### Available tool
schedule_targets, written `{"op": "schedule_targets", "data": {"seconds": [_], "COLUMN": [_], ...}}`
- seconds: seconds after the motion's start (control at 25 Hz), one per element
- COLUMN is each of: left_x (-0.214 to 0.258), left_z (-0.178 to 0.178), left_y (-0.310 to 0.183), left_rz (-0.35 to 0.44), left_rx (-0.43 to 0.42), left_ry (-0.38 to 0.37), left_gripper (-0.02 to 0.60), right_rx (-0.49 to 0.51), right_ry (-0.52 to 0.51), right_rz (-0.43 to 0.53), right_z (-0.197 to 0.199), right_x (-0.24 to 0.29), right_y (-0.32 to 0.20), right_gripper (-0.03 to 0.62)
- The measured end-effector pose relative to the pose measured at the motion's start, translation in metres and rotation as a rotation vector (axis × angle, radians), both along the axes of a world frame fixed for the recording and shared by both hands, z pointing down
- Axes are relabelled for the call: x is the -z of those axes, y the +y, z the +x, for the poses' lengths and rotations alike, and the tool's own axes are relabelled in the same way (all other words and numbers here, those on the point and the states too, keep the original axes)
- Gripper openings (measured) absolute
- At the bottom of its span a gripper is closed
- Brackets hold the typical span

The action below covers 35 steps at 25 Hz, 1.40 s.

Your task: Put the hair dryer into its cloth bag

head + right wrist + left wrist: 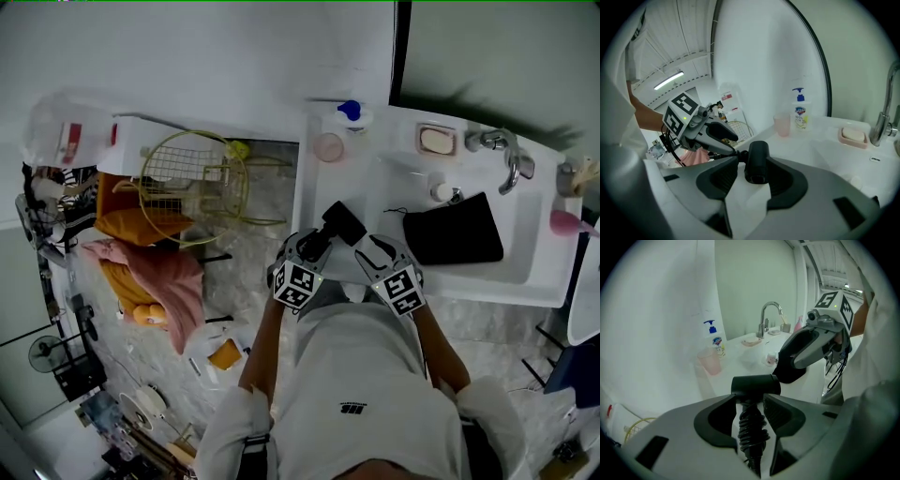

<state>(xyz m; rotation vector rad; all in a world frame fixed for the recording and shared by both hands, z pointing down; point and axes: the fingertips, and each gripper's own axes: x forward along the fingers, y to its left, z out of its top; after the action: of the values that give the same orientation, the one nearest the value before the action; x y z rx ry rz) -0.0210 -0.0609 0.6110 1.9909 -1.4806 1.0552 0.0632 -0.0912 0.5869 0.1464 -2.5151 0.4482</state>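
The black hair dryer [339, 223] lies at the front left of the white counter [323, 187]. My left gripper [314, 246] reaches it from below. In the left gripper view its jaws stand open around the handle and coiled cord [751, 425], with the dryer's head [755, 384] just past the tips. My right gripper [373, 248] comes in from the right. Its wide jaws flank the barrel [757, 161], and a sliver of counter shows at the left pad. The black cloth bag [455, 230] lies flat over the basin, right of both grippers.
On the counter stand a pink cup [328, 147], a blue-pump soap bottle [352, 112], a soap dish [437, 141] and the tap [502, 150]. A wire basket [192, 183] and pink and orange cloths [155, 272] crowd the floor to the left.
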Motion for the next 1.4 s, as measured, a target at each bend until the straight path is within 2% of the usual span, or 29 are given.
{"op": "schedule_targets", "data": {"seconds": [0.44, 0.72, 0.92, 1.4], "left_x": [-0.042, -0.049, -0.066, -0.087], "left_z": [-0.001, 0.0, 0.0, -0.004], "left_y": [0.01, 0.009, 0.025, 0.031], "left_rz": [-0.148, -0.218, -0.316, -0.331], "left_rx": [-0.026, -0.053, -0.084, -0.124], "left_ry": [-0.019, -0.009, -0.031, 0.013], "left_gripper": [0.216, 0.233, 0.276, 0.288], "right_rx": [0.043, 0.014, -0.025, -0.173], "right_ry": [-0.006, -0.014, -0.013, 0.075], "right_rz": [-0.031, -0.039, -0.036, -0.007], "right_z": [-0.002, 0.01, 0.019, 0.025], "right_x": [-0.016, -0.017, -0.018, -0.029], "right_y": [0.017, 0.012, 0.004, -0.003], "right_gripper": [0.198, 0.198, 0.198, 0.198]}}
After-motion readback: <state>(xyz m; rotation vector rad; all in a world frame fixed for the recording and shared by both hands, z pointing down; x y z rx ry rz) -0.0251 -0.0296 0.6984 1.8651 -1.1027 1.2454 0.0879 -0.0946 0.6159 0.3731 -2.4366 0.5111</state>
